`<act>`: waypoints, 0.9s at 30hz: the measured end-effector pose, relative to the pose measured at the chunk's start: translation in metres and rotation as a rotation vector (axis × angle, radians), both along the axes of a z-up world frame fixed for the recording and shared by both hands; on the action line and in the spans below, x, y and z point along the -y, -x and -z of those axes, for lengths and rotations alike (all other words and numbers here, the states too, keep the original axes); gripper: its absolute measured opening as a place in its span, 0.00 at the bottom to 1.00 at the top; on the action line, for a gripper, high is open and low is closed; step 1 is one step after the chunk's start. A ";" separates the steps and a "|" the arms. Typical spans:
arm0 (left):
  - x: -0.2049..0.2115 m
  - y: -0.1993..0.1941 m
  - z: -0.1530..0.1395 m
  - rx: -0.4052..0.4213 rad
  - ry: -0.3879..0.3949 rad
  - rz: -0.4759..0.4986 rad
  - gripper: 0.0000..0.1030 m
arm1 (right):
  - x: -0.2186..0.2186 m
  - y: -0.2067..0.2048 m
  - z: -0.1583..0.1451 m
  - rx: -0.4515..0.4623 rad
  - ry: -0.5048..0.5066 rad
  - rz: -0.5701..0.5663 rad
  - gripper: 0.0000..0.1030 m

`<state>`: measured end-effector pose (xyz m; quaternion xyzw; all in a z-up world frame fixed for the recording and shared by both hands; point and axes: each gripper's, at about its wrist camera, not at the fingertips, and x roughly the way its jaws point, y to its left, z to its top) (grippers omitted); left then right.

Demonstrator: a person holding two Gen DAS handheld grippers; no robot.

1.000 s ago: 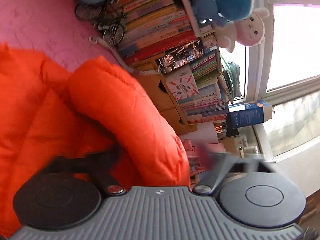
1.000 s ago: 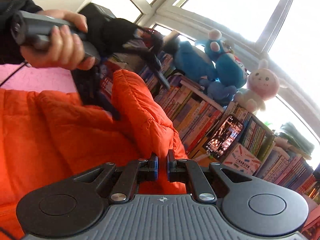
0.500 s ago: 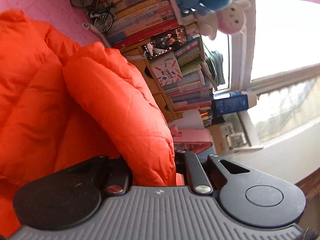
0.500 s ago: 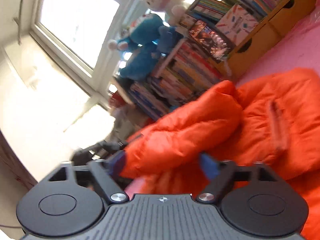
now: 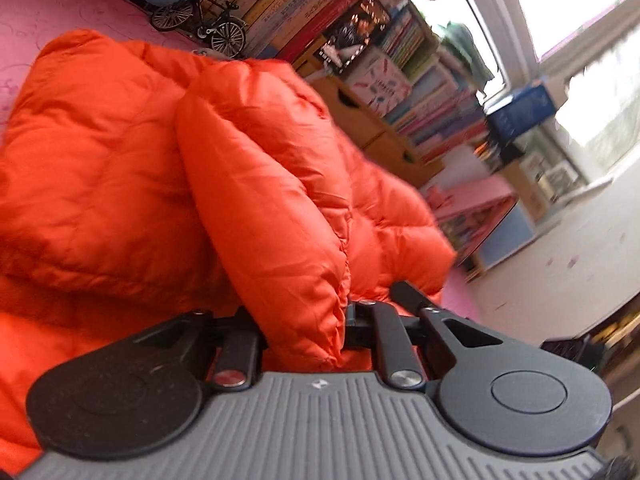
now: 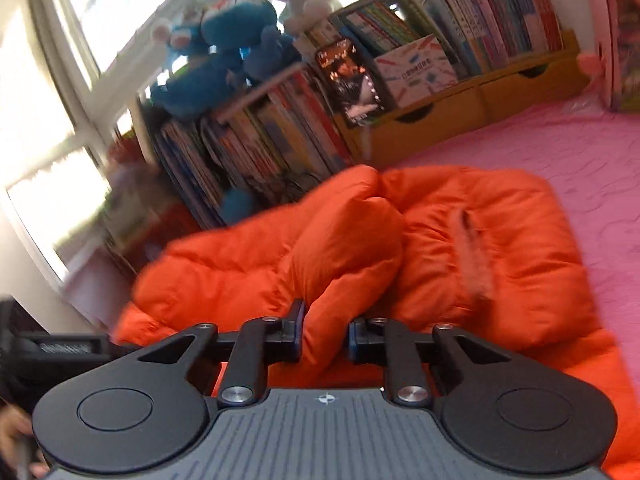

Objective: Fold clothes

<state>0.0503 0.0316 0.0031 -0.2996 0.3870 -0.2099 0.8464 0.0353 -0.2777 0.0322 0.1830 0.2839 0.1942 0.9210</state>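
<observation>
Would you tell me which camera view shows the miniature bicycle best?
The left wrist view: the miniature bicycle stands sharp and whole on the pink surface before the books, beyond the orange jacket. The right wrist view shows no recognizable bicycle, only a dark blur by the shelf.

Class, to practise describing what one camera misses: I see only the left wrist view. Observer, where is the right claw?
Observer: The right claw is closing, with a fold of the orange puffer jacket between its fingers.
Operator: What tops the bookshelf?
Observer: Blue plush toys sit on it.
Operator: Any person visible?
Observer: Only part of a hand, at the lower-left edge.
</observation>
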 end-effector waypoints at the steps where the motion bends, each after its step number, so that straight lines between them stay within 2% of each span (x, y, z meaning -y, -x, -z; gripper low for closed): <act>1: -0.001 0.004 0.000 0.006 -0.019 0.006 0.22 | -0.003 0.003 0.002 0.006 0.036 0.001 0.20; 4: -0.011 0.021 -0.006 0.038 -0.093 0.009 0.27 | -0.009 0.011 0.006 0.030 0.099 -0.005 0.20; 8: -0.034 0.049 -0.041 0.144 -0.213 -0.050 0.27 | -0.011 0.014 0.004 0.059 0.145 -0.020 0.20; 11: -0.031 0.063 -0.076 0.331 -0.402 -0.147 0.32 | -0.013 0.015 0.004 0.071 0.165 -0.030 0.21; 12: -0.024 0.064 -0.085 0.403 -0.478 -0.177 0.39 | -0.015 0.014 0.004 0.074 0.171 -0.030 0.21; 13: -0.012 0.061 -0.089 0.466 -0.551 -0.200 0.52 | -0.017 0.013 0.004 0.077 0.179 -0.029 0.21; 15: 0.013 0.051 -0.090 0.563 -0.669 -0.234 0.59 | -0.019 0.013 0.004 0.084 0.193 -0.029 0.21; 16: 0.025 0.043 -0.087 0.595 -0.707 -0.243 0.59 | -0.020 0.014 0.004 0.089 0.201 -0.029 0.22; 18: 0.042 0.026 -0.074 0.595 -0.745 -0.233 0.59 | -0.021 0.016 0.002 0.104 0.222 -0.030 0.22; 21: 0.050 0.007 -0.050 0.512 -0.773 -0.198 0.59 | -0.020 0.021 0.000 0.137 0.277 -0.044 0.23; 24: 0.049 0.004 -0.025 0.445 -0.807 -0.183 0.61 | -0.017 0.027 -0.003 0.165 0.335 -0.044 0.30; 27: 0.046 0.009 -0.013 0.433 -0.808 -0.174 0.62 | -0.011 0.035 -0.009 0.191 0.381 -0.044 0.48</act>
